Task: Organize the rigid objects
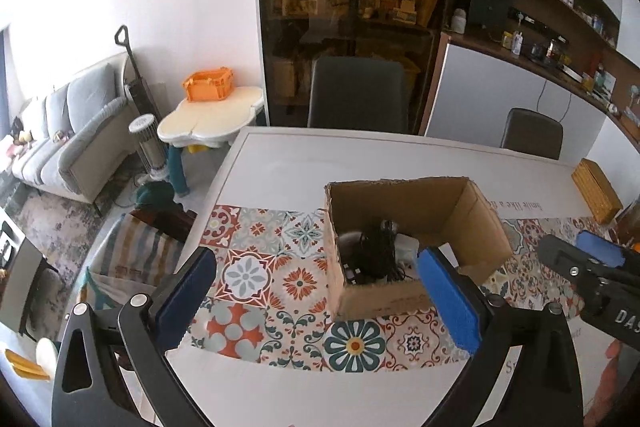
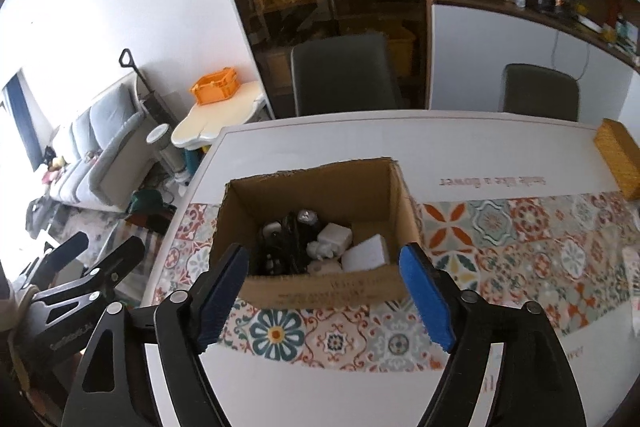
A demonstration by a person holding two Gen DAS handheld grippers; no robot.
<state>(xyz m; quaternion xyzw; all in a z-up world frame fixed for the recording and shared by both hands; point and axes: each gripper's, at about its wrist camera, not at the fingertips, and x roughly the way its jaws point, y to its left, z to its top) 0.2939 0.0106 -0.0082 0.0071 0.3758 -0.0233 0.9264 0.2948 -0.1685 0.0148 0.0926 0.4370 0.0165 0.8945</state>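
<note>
An open cardboard box stands on the patterned runner on the white table; it also shows in the right wrist view. Inside lie black cables, white chargers and a white block. My left gripper is open and empty, just in front of the box's near left corner. My right gripper is open and empty, its blue pads on either side of the box's near wall. The right gripper also shows at the right edge of the left wrist view.
A yellow woven box sits at the table's far right edge. Two grey chairs stand behind the table. A small cream table with an orange crate and a sofa are to the left.
</note>
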